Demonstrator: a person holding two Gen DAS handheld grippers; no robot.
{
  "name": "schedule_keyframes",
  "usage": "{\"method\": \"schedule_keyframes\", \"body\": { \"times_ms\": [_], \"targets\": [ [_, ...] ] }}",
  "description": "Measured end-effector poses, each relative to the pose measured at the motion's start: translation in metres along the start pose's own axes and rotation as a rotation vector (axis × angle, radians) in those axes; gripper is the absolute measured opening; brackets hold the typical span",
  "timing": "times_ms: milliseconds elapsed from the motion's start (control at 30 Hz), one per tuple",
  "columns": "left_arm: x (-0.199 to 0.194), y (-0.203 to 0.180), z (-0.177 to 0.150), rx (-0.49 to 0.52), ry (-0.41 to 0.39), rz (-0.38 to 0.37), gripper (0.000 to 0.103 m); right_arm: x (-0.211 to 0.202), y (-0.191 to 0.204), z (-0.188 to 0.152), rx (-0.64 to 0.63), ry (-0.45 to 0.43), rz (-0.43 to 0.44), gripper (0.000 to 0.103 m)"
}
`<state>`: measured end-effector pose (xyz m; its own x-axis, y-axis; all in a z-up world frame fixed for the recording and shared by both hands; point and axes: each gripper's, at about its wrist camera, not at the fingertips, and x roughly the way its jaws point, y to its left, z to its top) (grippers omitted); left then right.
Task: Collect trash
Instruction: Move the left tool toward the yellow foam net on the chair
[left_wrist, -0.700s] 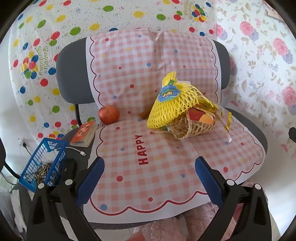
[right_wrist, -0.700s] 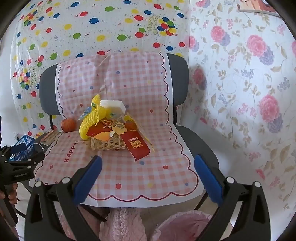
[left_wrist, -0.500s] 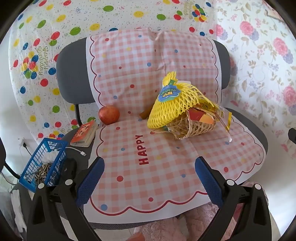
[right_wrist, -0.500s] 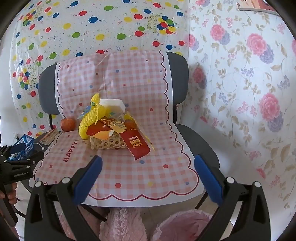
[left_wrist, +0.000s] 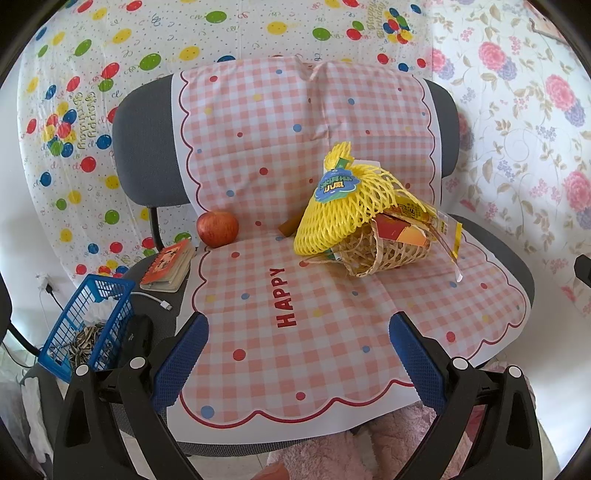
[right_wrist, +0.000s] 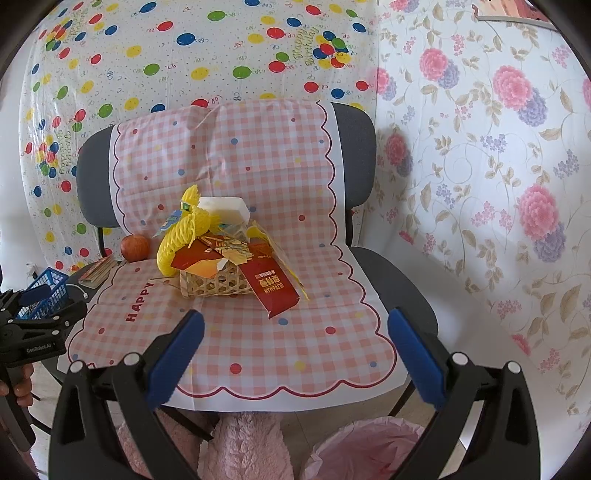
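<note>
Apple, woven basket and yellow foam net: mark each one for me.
apple (left_wrist: 217, 228), left wrist view, middle of its red skin.
woven basket (right_wrist: 210, 285), right wrist view, front wall.
yellow foam net (left_wrist: 334, 221), left wrist view, its mesh side.

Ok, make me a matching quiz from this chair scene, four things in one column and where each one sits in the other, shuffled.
Things:
1. apple
2. yellow net
3. notebook
4. blue basket

Places:
A. draped over the wicker basket
B. off the chair, low at its left side, holding sunflower seeds
C. on the seat by the backrest, left of the pile
D. on the seat's left edge, off the checked cloth

Pairs: 1-C, 2-A, 3-D, 4-B
</note>
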<state>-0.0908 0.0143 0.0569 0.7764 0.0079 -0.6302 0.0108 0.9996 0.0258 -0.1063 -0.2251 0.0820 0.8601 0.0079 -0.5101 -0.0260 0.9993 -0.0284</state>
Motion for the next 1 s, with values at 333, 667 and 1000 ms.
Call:
{"method": "schedule_keyframes", "body": {
  "times_ms": [333, 667, 1000],
  "targets": [
    [0.0022, -0.0001, -0.0029, -0.002, 0.006, 0.003, 0.097, 0.0047, 0.0012, -0.0045, -0.010, -0.005, -0.002, 0.097],
    [0.0021, 0.0000, -0.0037, -0.001, 0.005, 0.002, 0.097, 0.0033, 0.0023, -0.0043, 0.000, -0.004, 0.003, 0.097],
    [0.0025, -0.0002, -0.0045, 0.000, 0.005, 0.004, 0.097, 0.0036, 0.0018, -0.0039, 0.008, -0.001, 0.009, 0.097]
  ]
}}
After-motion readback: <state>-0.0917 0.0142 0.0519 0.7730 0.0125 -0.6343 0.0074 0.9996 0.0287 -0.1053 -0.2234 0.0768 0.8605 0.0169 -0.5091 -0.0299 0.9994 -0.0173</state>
